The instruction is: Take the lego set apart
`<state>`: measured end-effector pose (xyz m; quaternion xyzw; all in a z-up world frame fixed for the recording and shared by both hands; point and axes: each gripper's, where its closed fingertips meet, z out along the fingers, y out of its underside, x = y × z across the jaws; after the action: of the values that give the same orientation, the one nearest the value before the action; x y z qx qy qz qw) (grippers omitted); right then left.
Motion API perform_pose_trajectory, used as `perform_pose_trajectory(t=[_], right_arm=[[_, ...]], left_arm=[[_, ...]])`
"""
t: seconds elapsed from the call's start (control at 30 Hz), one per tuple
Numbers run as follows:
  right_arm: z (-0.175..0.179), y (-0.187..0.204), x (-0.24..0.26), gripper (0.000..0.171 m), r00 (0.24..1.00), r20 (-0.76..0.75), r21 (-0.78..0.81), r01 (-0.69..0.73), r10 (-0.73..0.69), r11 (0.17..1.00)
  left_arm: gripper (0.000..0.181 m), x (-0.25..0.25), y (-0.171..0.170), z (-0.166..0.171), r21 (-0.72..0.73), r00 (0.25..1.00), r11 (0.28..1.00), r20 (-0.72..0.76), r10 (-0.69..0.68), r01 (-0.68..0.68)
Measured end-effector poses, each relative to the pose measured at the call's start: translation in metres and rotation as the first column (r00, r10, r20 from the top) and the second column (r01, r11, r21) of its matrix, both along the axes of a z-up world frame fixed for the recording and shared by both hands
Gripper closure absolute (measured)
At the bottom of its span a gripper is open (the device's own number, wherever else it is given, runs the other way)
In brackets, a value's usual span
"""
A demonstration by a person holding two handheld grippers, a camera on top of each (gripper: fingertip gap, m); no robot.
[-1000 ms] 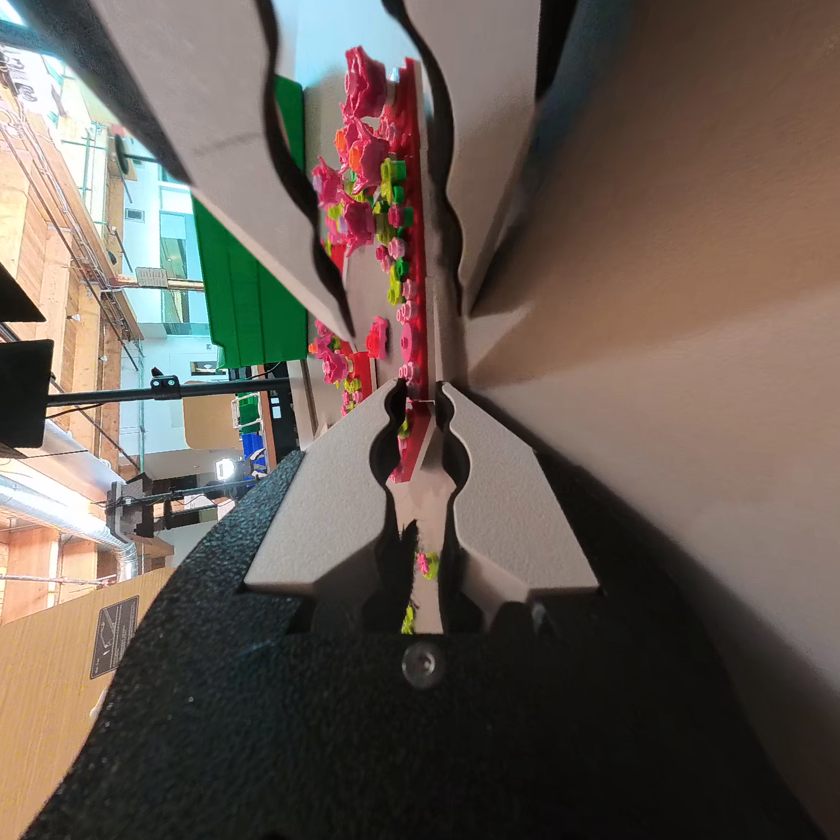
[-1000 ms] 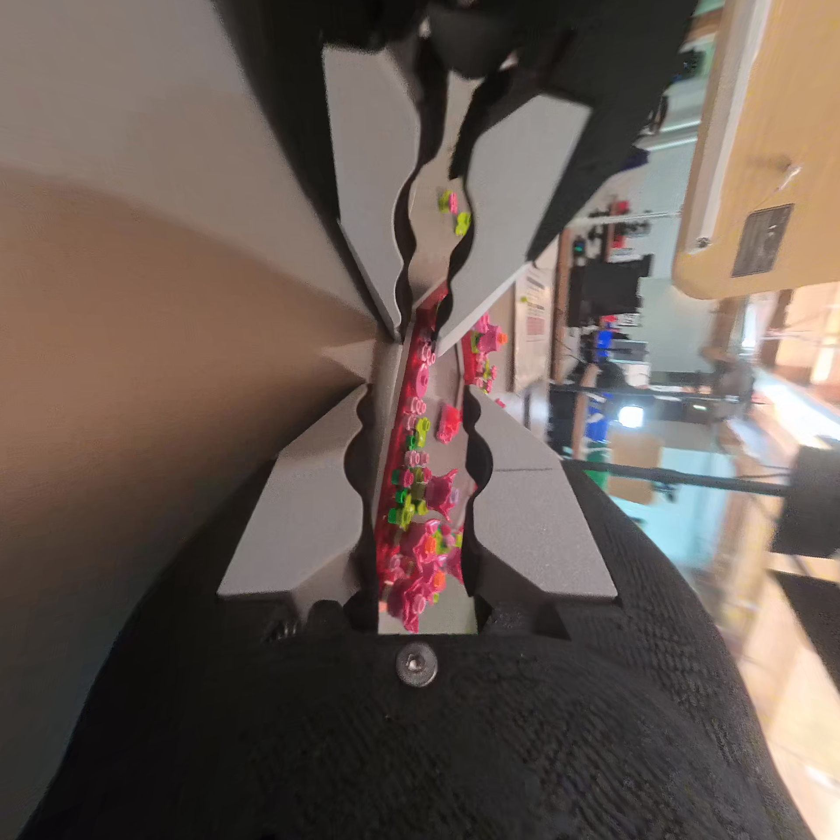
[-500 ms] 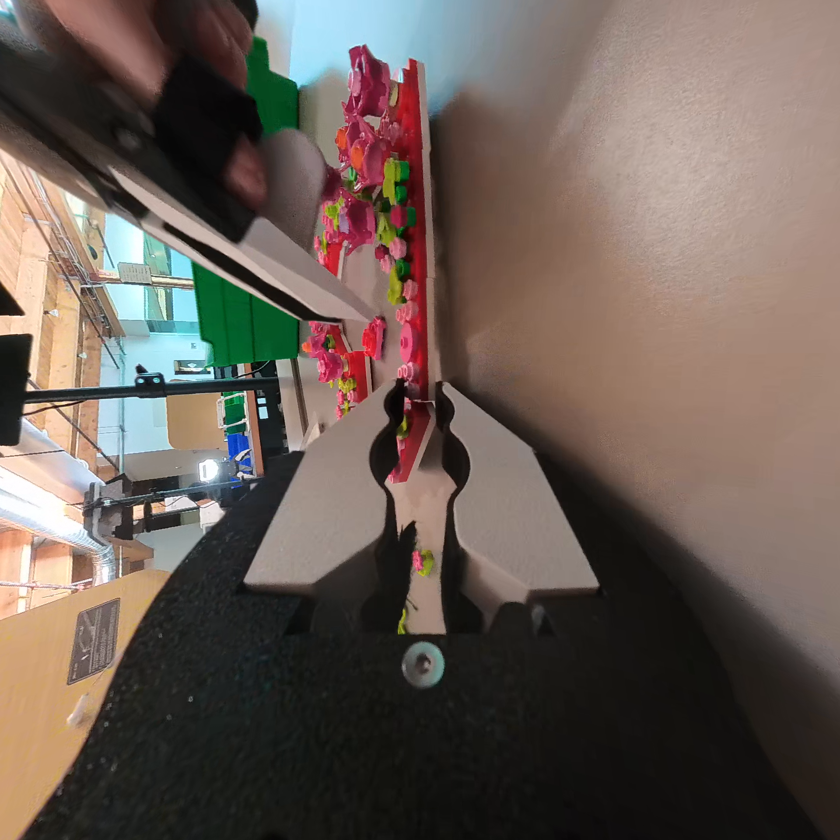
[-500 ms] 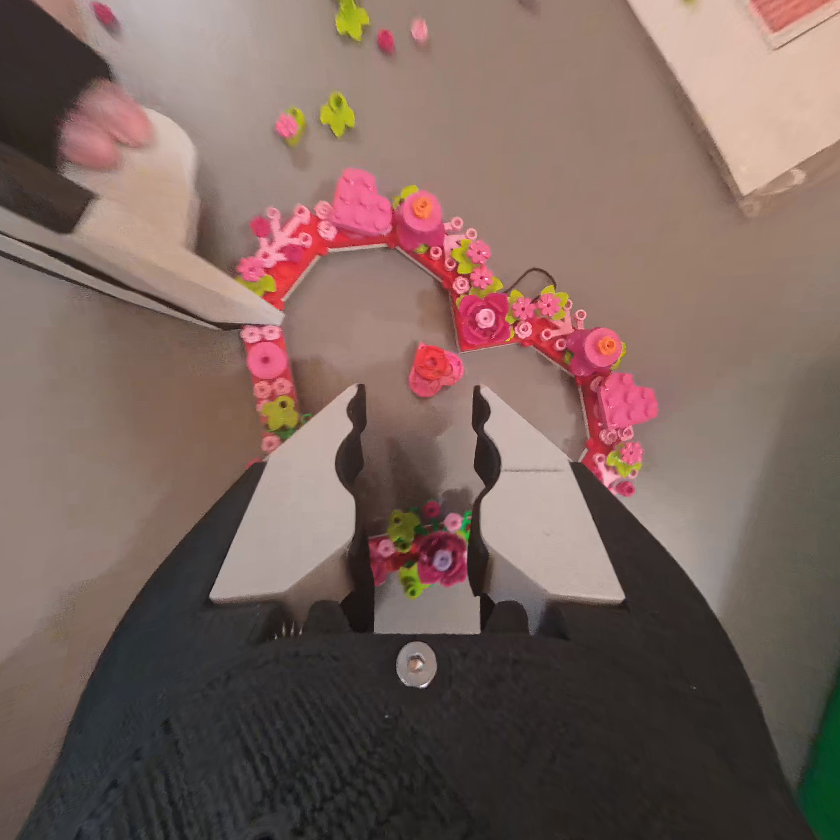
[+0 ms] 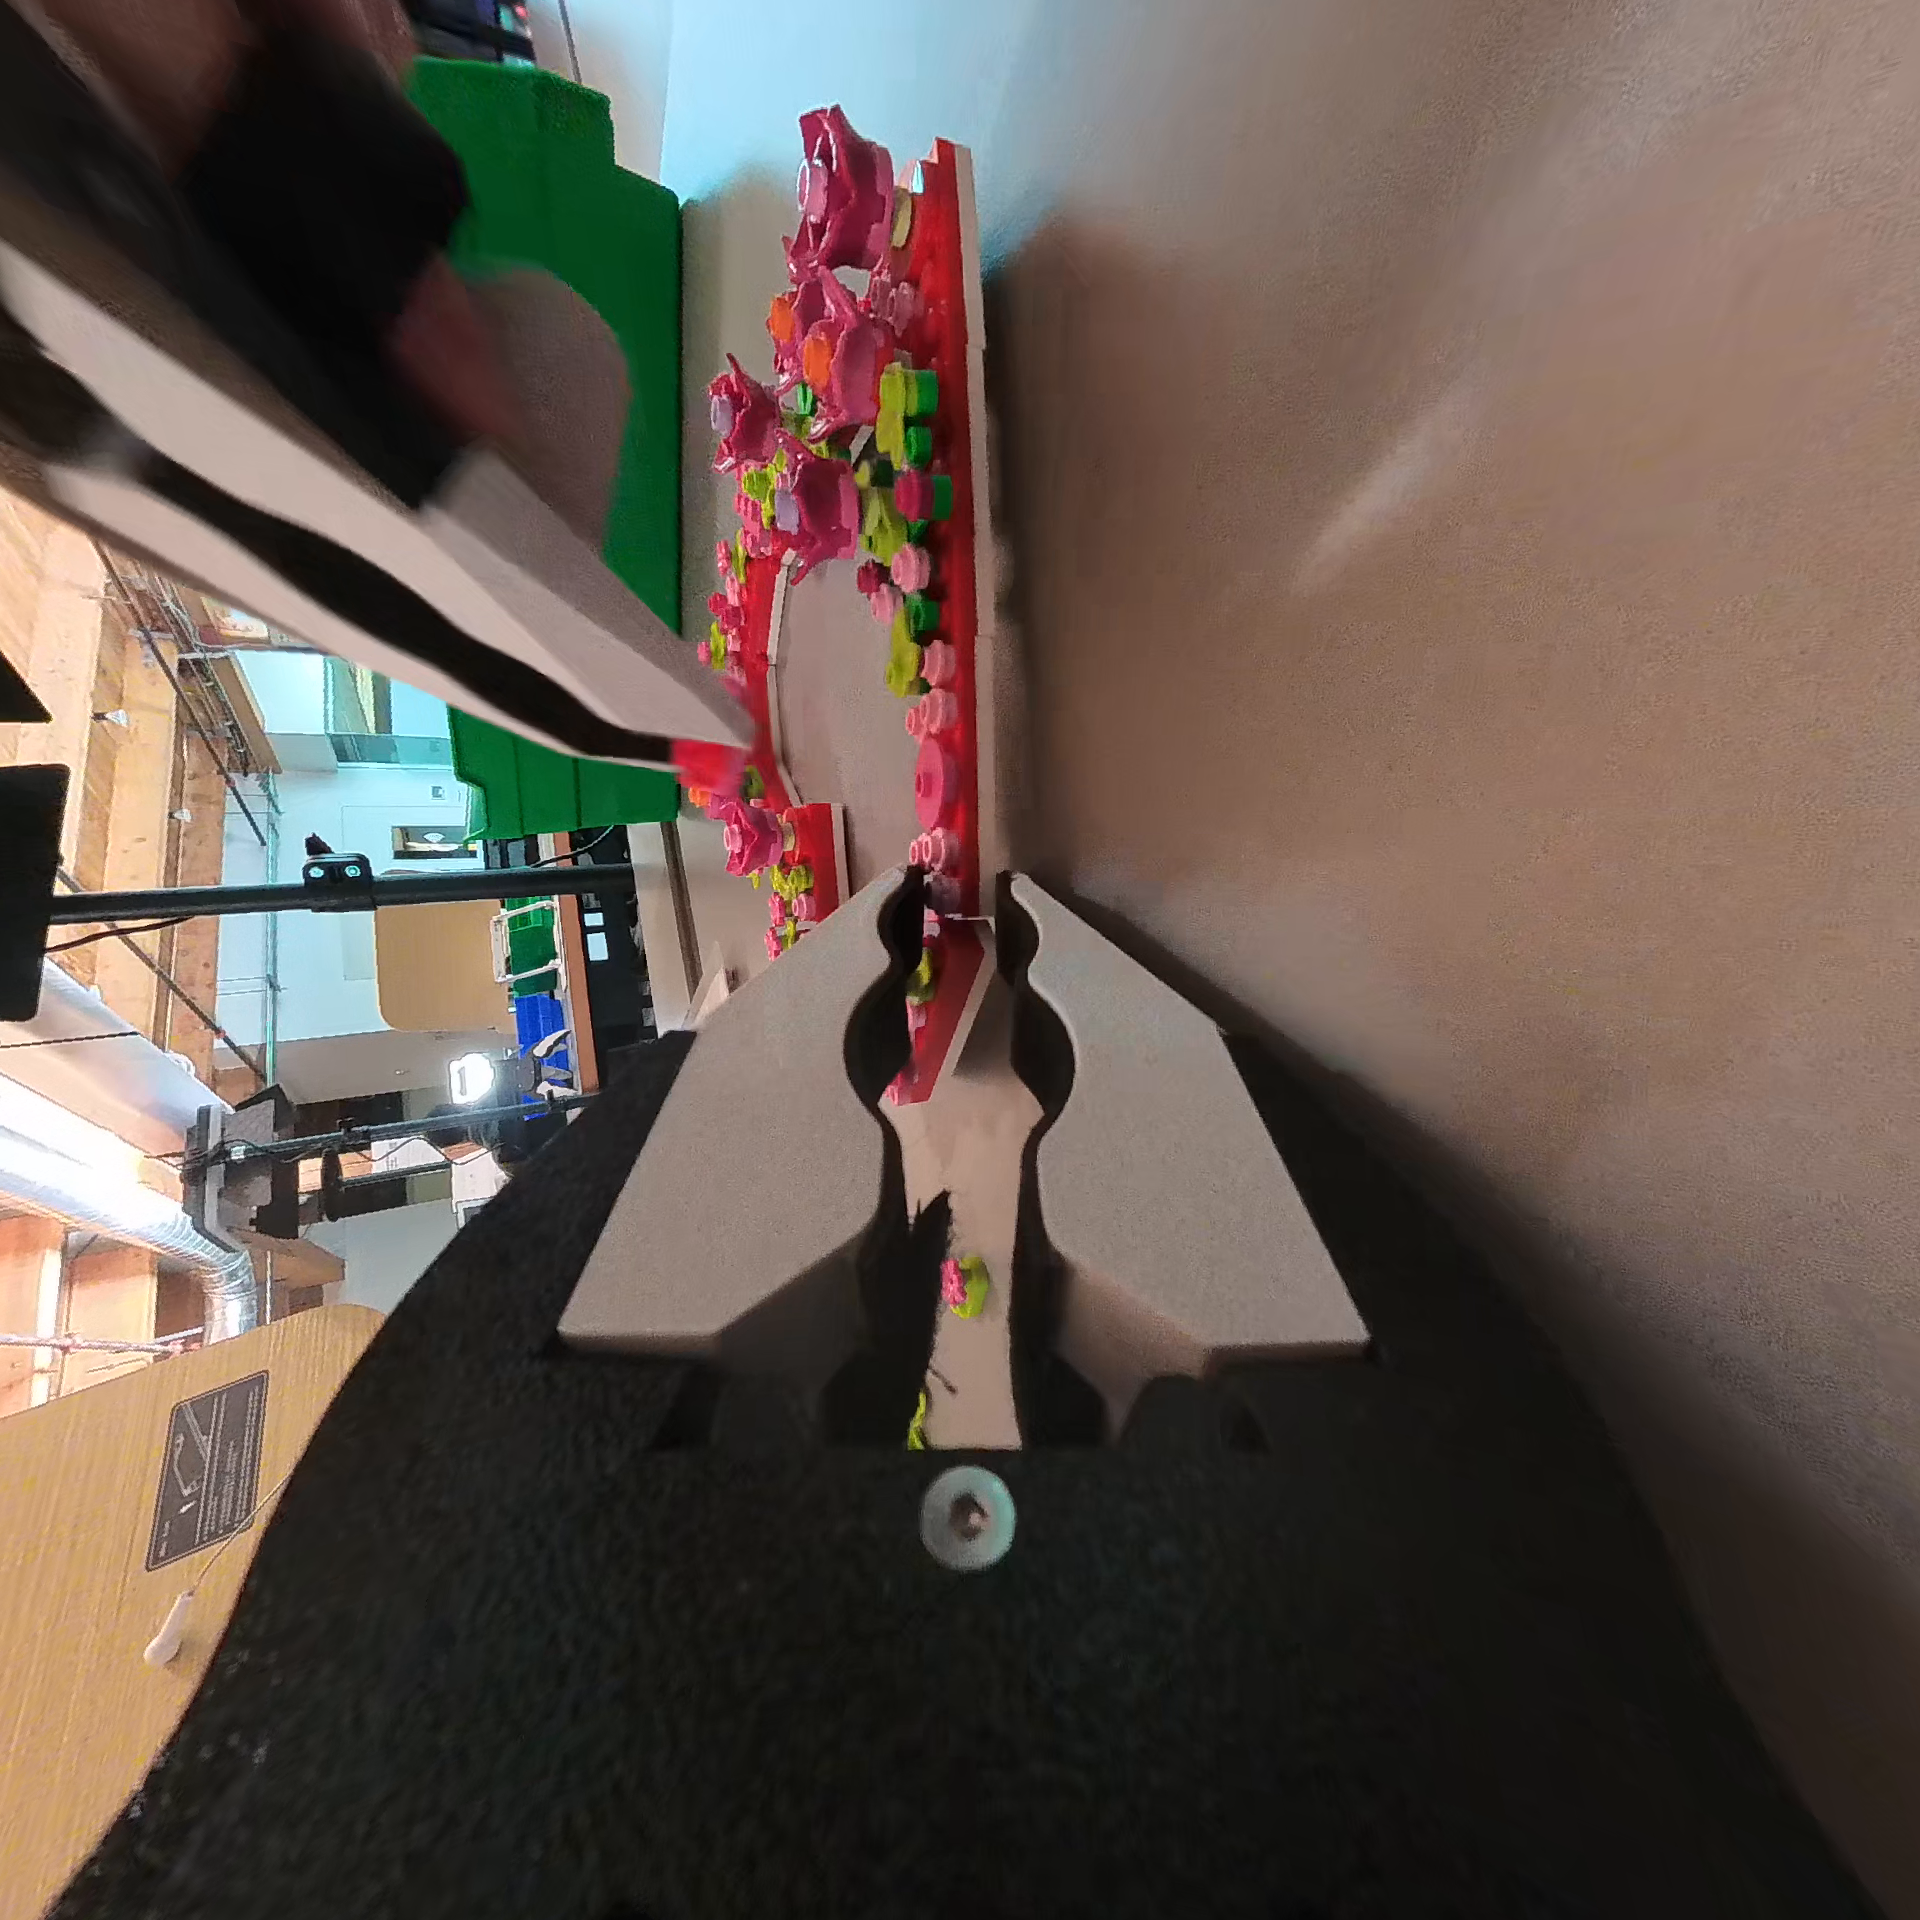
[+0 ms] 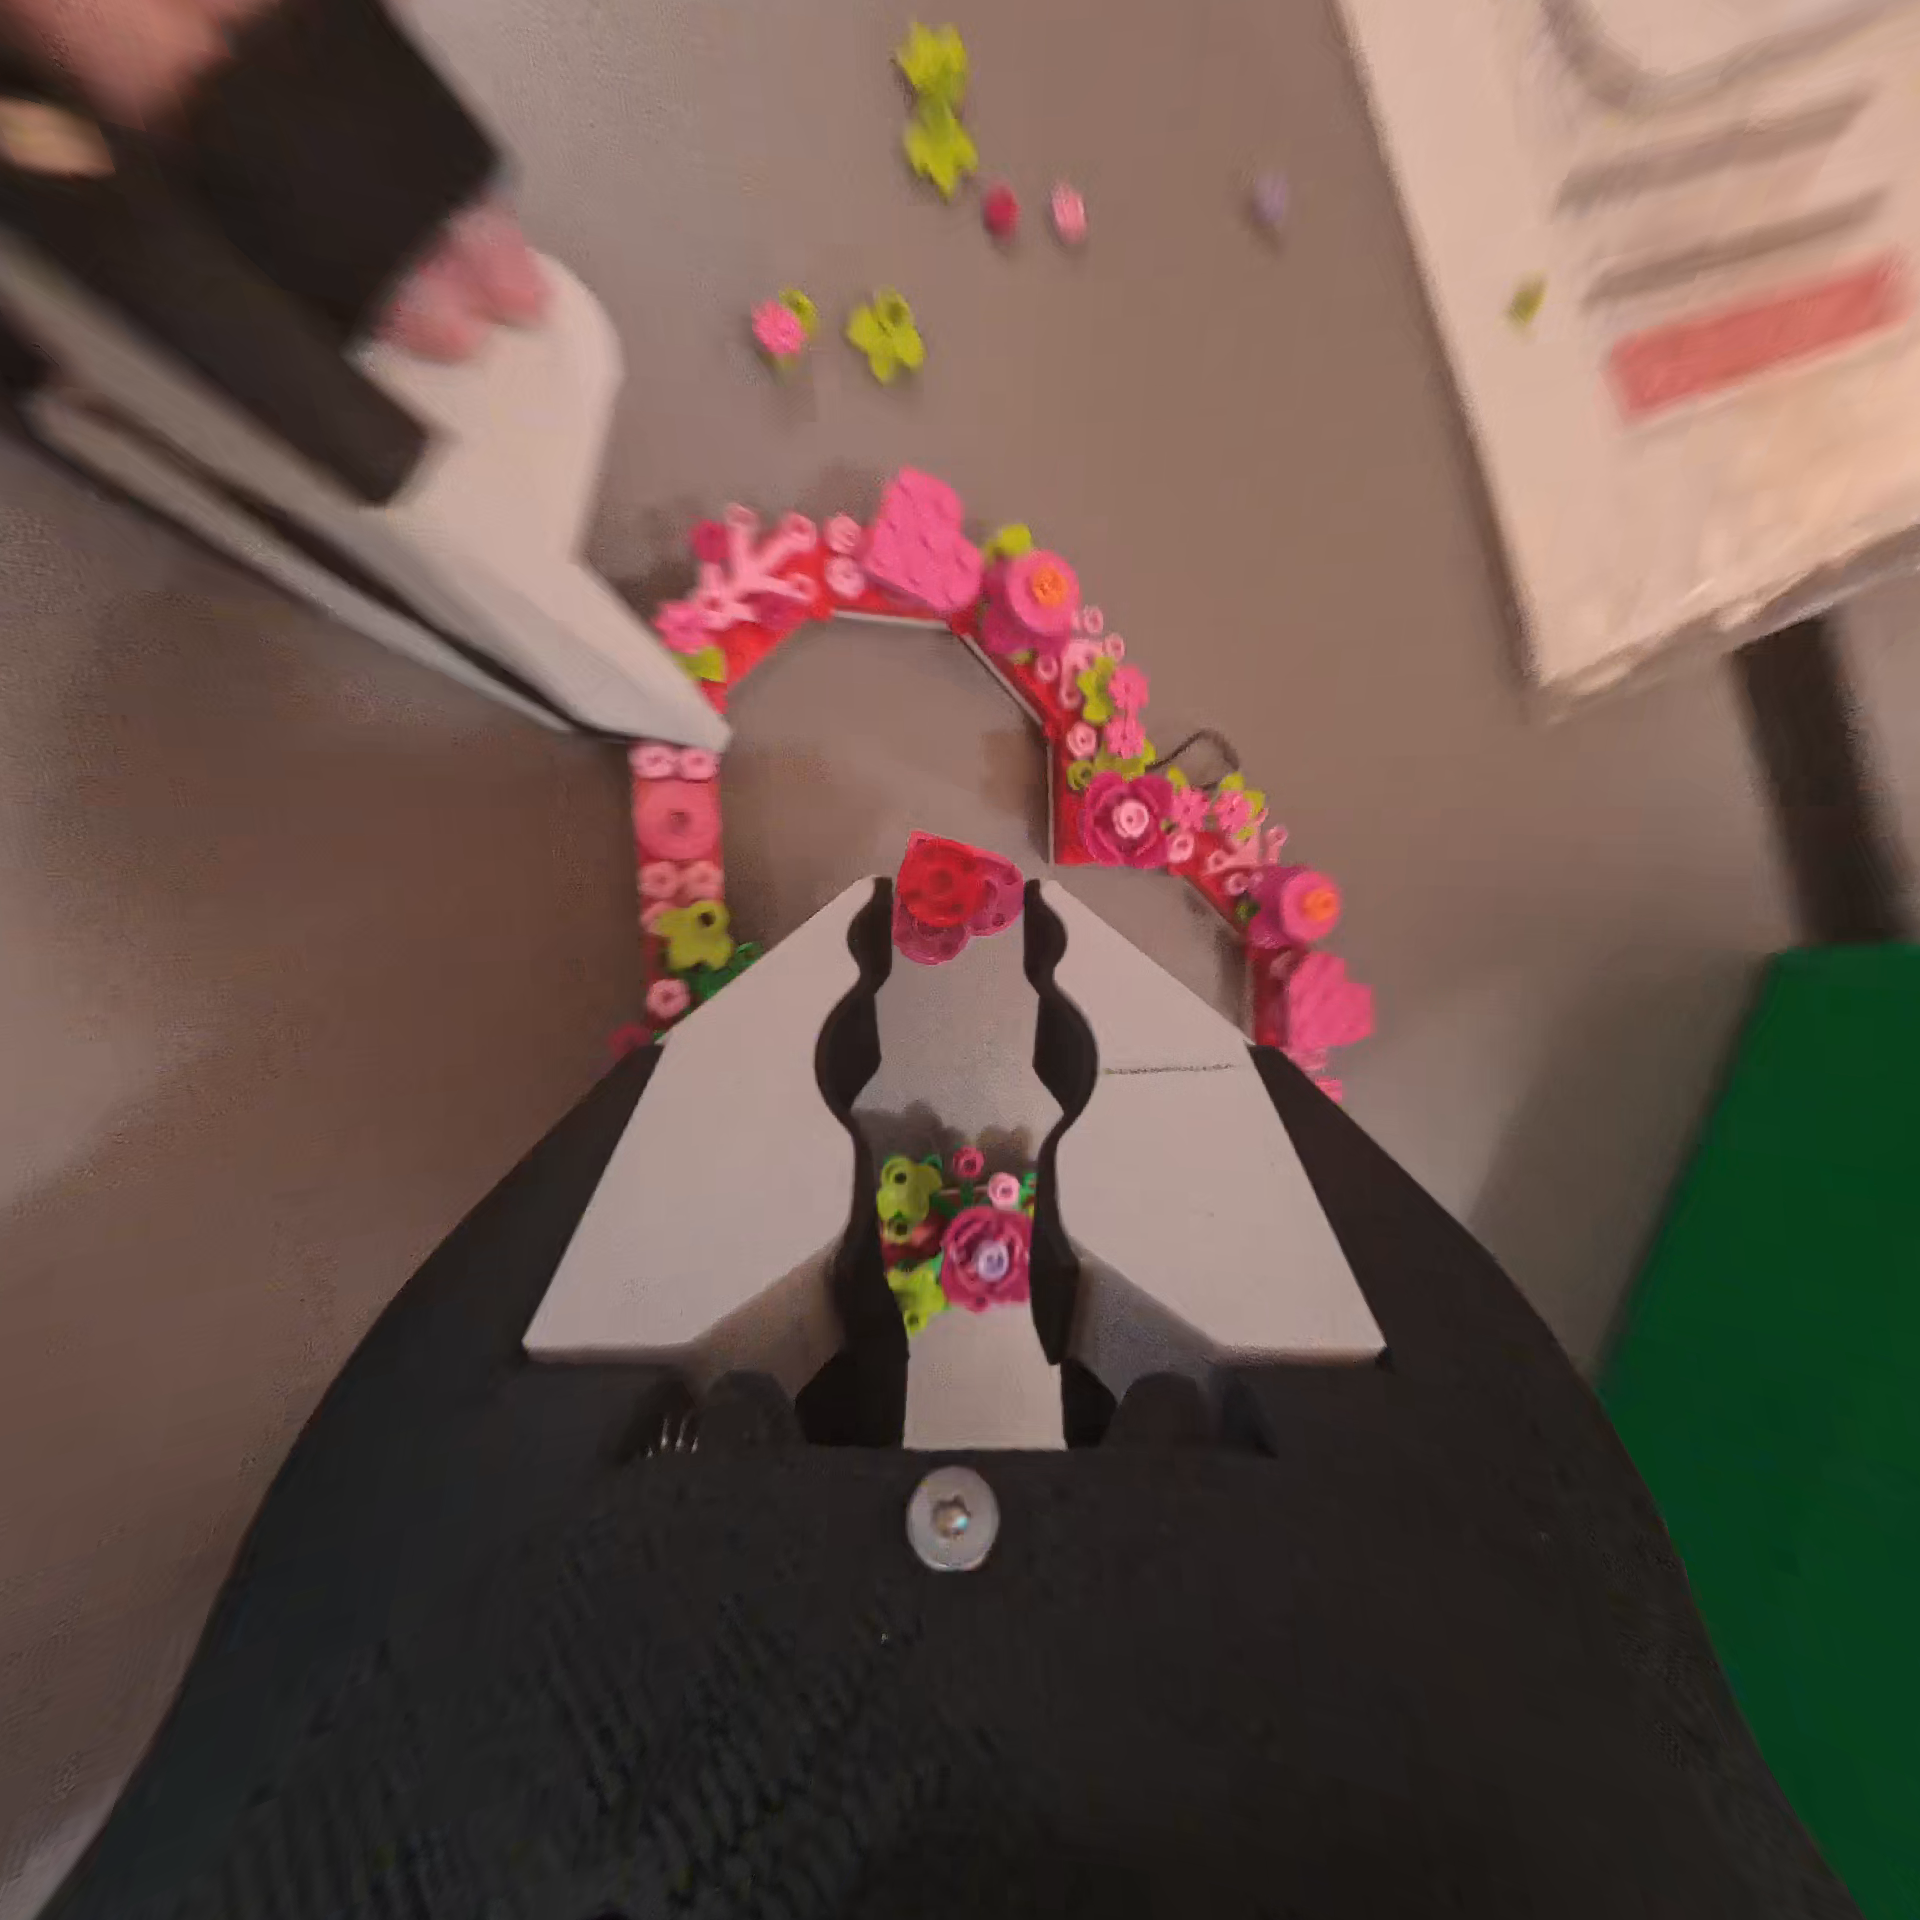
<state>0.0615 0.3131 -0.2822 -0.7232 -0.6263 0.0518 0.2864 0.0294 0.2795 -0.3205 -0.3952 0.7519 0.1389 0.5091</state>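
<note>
The lego set is a red wreath [image 6: 675,821] of plates with pink flowers, hearts and lime leaves, flat on the grey table. In the left wrist view, my left gripper [image 5: 956,914] is shut on the wreath's red rim [image 5: 961,623] at its near end. In the right wrist view, my right gripper [image 6: 956,904] is over the wreath's hollow. Its fingertips sit tight on both sides of a loose red and pink heart piece [image 6: 951,904]. The left gripper [image 6: 665,717] also shows there, on the wreath's left side. The right gripper [image 5: 717,743] shows blurred in the left wrist view.
Loose lime leaves [image 6: 883,332] and small pink flowers [image 6: 779,327] lie beyond the wreath. A white printed sheet [image 6: 1662,312] lies at the far right. A green baseplate [image 6: 1787,1195] lies at the right, also in the left wrist view [image 5: 623,416].
My right gripper let go of the wreath's edge, swung over the wreath, moved onto the loose heart piece, and its jaws narrowed around it. My left gripper kept its hold.
</note>
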Motion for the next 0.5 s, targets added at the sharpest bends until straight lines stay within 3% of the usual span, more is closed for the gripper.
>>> perform_pose_trajectory(t=[0.03,0.13,0.23,0.3,0.37,0.5], right_arm=[[0.012,-0.011,-0.002,0.147,0.998,0.018,0.102,-0.069,0.067,0.992],[0.019,-0.054,0.002,0.147,0.925,0.275,0.364,-0.352,0.262,0.862],[0.001,-0.078,0.026,0.147,0.789,0.567,0.420,-0.523,0.236,0.742],[-0.001,-0.087,0.030,0.147,0.776,0.592,0.479,-0.557,0.218,0.679],[-0.001,-0.095,0.029,0.147,0.815,0.542,0.548,-0.528,0.206,0.649],[0.002,-0.104,0.022,0.147,0.868,0.475,0.720,-0.479,0.147,0.502]], left_arm=[[0.171,0.000,0.000,0.000,0.000,1.000,1.000,0.000,0.000,0.000],[0.172,0.000,0.000,0.000,0.001,1.000,1.000,-0.002,0.001,-0.001],[0.171,0.001,-0.001,0.000,-0.029,1.000,1.000,0.005,0.000,0.000],[0.171,-0.001,-0.003,-0.001,-0.082,1.000,0.997,0.018,0.014,-0.013],[0.170,-0.003,-0.007,-0.001,-0.139,0.999,0.990,0.027,0.021,-0.017],[0.169,-0.006,-0.022,-0.001,-0.214,0.999,0.976,0.023,0.029,-0.024]])
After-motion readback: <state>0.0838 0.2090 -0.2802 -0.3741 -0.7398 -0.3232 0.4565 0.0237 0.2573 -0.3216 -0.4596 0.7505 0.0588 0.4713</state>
